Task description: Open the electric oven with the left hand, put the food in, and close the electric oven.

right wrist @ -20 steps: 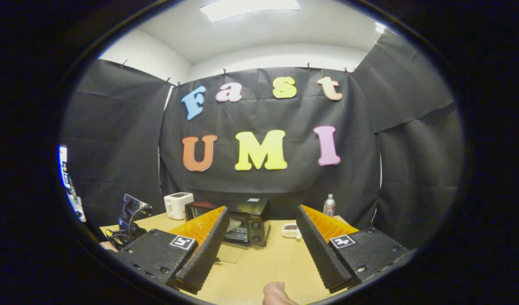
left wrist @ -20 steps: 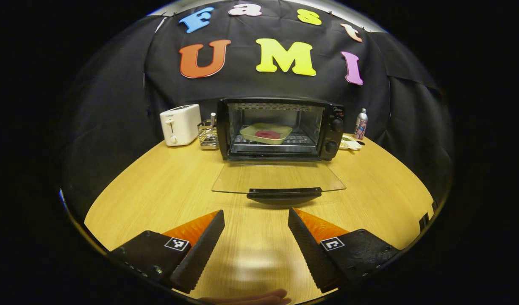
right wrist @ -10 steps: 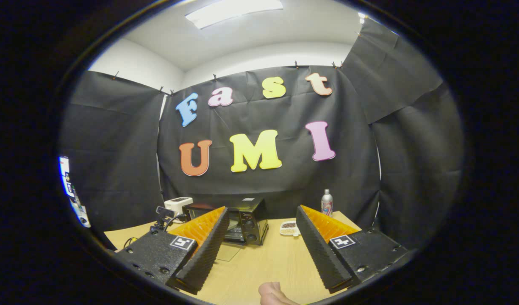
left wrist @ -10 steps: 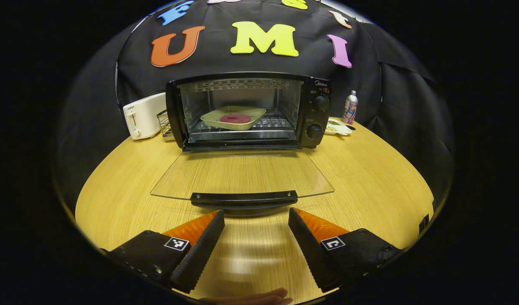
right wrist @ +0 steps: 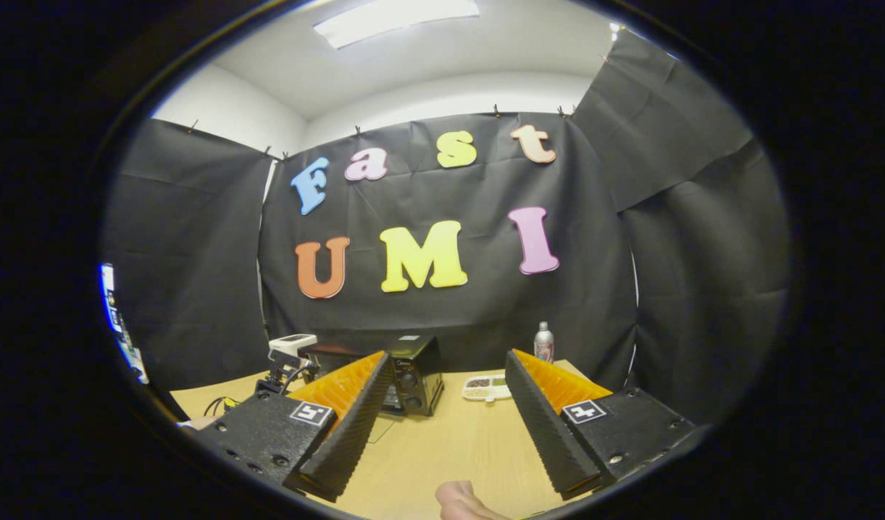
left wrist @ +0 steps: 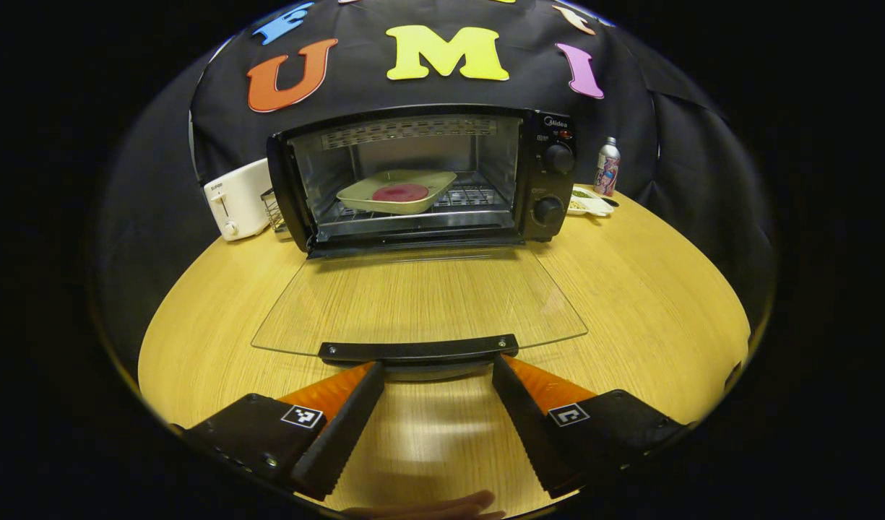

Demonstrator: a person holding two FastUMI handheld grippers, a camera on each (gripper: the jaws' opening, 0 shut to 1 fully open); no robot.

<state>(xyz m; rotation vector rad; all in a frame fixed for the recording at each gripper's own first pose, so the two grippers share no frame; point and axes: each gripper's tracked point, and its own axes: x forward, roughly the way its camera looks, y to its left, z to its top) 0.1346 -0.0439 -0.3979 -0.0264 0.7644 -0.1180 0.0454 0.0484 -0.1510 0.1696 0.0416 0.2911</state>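
The black electric oven (left wrist: 550, 180) stands at the back of the wooden table (left wrist: 652, 289), its glass door (left wrist: 420, 300) folded down flat. Inside, on the wire rack, a cream tray (left wrist: 355, 196) holds a round red piece of food (left wrist: 400, 192). My left gripper (left wrist: 436, 372) is open, its fingertips just short of the door's black handle (left wrist: 419, 350), one on either side of its middle. My right gripper (right wrist: 448, 365) is open and empty, held back from the table. Beyond its left finger, the oven (right wrist: 417, 368) sits partly hidden.
A white toaster (left wrist: 236, 198) and a wire rack (left wrist: 274, 211) stand left of the oven. To the right are a small dish of food (left wrist: 588, 203) and a bottle (left wrist: 607, 167). The right gripper view has the dish (right wrist: 485, 388), bottle (right wrist: 542, 341) and the other gripper's camera (right wrist: 283, 361).
My left gripper has moved forward to the open door; its fingertips now reach the handle. The right gripper has turned slightly, so the oven has slid left behind its finger.
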